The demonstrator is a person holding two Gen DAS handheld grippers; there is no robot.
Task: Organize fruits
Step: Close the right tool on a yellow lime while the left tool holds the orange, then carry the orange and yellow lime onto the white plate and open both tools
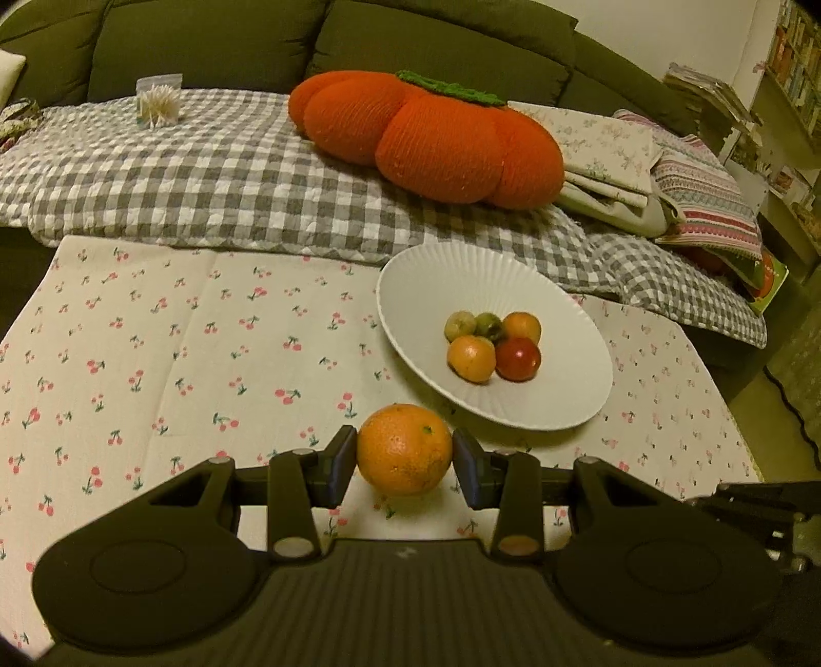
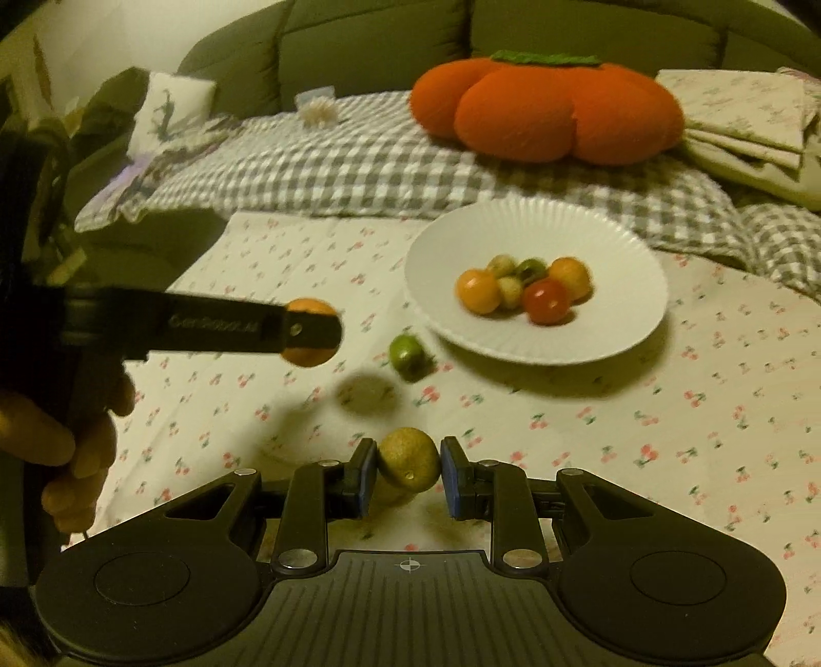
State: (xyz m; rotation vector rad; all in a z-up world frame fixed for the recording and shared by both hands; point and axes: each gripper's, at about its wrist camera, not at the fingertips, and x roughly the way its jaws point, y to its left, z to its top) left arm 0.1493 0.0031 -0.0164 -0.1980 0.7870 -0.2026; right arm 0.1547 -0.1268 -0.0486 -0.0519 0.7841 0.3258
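Note:
My left gripper is shut on a large orange, held just above the cherry-print tablecloth. Beyond it to the right stands a white ribbed plate with several small fruits. In the right wrist view my right gripper is shut on a small yellow-green fruit lifted off the cloth. The left gripper shows there side-on at the left, with the orange in it. A small green fruit lies on the cloth near the plate.
A big orange pumpkin cushion lies on a grey checked blanket behind the table, in front of a green sofa. Folded cloths sit to the right, a tub of cotton swabs at far left. A person's hand grips the left tool.

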